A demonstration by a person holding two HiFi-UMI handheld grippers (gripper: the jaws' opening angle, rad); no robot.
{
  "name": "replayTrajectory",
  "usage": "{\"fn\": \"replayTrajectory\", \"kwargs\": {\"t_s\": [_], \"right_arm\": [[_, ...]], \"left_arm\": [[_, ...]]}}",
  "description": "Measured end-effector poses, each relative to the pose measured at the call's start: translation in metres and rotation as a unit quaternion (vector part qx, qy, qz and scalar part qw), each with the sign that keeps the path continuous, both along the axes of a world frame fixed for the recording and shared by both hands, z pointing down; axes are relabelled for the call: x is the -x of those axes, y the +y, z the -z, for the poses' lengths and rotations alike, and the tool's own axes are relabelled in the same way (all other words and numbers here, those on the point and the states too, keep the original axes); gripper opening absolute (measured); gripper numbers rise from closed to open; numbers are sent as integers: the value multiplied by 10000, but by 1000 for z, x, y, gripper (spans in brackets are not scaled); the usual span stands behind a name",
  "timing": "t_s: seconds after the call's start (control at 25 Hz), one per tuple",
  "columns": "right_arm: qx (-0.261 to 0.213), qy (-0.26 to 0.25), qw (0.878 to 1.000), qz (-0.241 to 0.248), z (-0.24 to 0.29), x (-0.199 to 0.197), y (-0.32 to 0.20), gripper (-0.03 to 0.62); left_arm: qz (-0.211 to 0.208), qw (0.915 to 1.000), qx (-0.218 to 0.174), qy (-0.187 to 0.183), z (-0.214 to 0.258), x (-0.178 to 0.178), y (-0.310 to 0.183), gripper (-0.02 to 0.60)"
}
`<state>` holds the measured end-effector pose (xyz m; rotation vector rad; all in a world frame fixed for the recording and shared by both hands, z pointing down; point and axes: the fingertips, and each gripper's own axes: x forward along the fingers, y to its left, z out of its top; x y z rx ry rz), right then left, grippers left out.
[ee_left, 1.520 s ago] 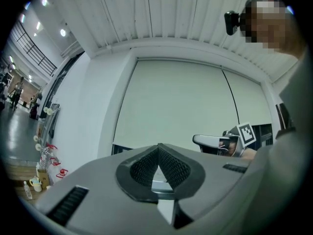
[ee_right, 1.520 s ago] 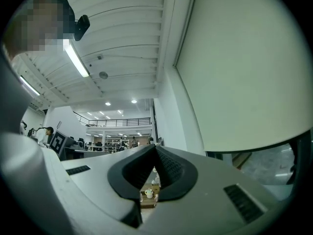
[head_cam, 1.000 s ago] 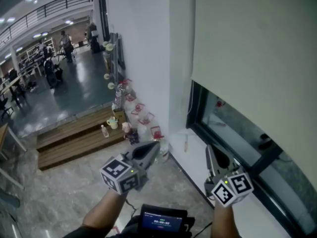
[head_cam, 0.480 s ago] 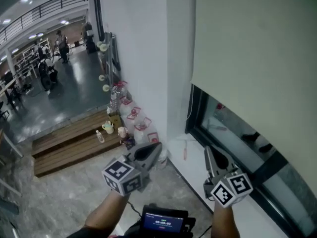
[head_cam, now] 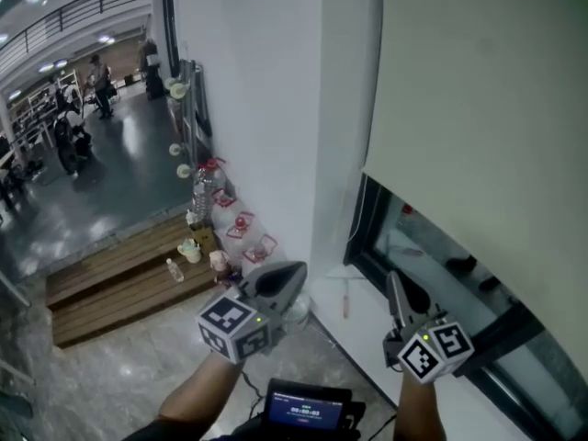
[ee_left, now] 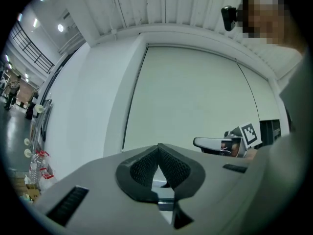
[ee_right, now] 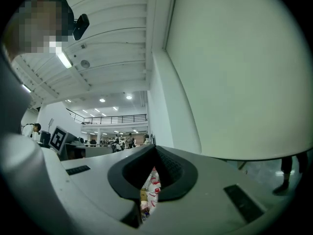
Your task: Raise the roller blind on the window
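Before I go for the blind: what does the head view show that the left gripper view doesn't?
Head view only: the small screen at the bottom edge and the marker cube on the left tongs. Left gripper view only: the top edge of the roller blind under the slatted ceiling. Both: the blind, the white wall and the shut right tongs.

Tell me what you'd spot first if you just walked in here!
The big pale blind fills the upper right and hangs low over the dark window. Near the bottom, the left gripper and the right gripper point forward, jaws shut with nothing in them. To the left, a wooden step lies at the foot of the white wall.
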<state>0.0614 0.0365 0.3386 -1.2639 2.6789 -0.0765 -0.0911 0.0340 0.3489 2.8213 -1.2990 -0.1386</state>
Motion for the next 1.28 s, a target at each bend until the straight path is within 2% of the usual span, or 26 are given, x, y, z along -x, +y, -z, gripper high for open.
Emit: {"fn": "replayTrajectory", "kwargs": {"t_s": [0.4,0.84,1.28], "right_arm": [[-6,49,9999,-133,11,26,-68,0],[-110,21,9997,212,25,18,-171,0],[-348,110,9976,584,43,-1,-266,0]], "left_arm": [[-391,9992,-24,85,10,12,-65,-5],[-56,10000,-60,46,25,1,-157,-5],[333,9989,-340,-7,48,-29,-237,-5]]}}
